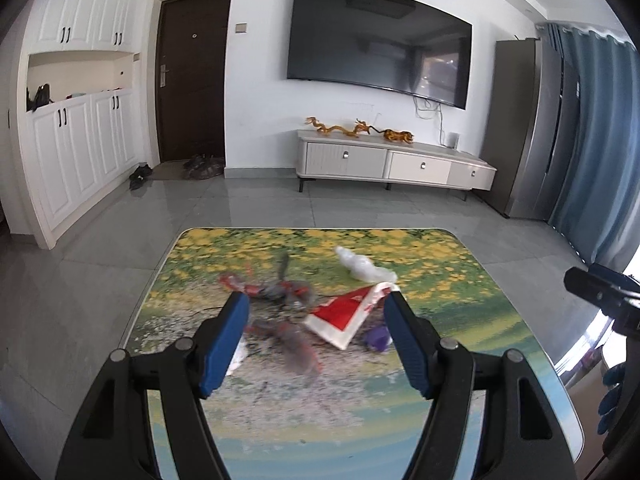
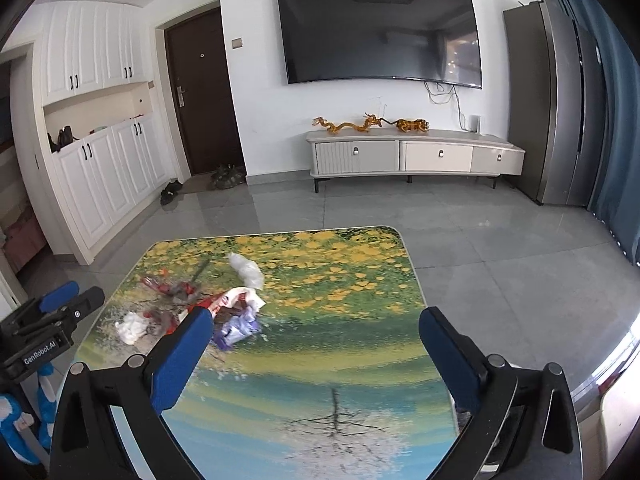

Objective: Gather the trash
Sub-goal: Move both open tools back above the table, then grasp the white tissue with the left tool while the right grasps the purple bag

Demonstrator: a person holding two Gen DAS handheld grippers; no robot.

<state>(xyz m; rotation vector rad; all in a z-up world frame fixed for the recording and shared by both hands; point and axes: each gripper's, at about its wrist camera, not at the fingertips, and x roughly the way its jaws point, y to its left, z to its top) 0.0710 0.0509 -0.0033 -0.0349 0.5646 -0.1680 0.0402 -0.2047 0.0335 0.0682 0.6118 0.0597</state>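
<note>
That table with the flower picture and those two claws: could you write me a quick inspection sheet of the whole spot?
Surface: table with a printed landscape top, glossy.
Job's things: red-and-white wrapper, clear plastic wad, purple wrapper, white tissue, all loose on the table.
Clutter: nothing seen beyond the trash.
Claws: left claw open above the pile; right claw open, empty.
Cables: wires hanging below the TV.
Surroundings: TV stand, dark door, white cabinets, shoes on the floor.
</note>
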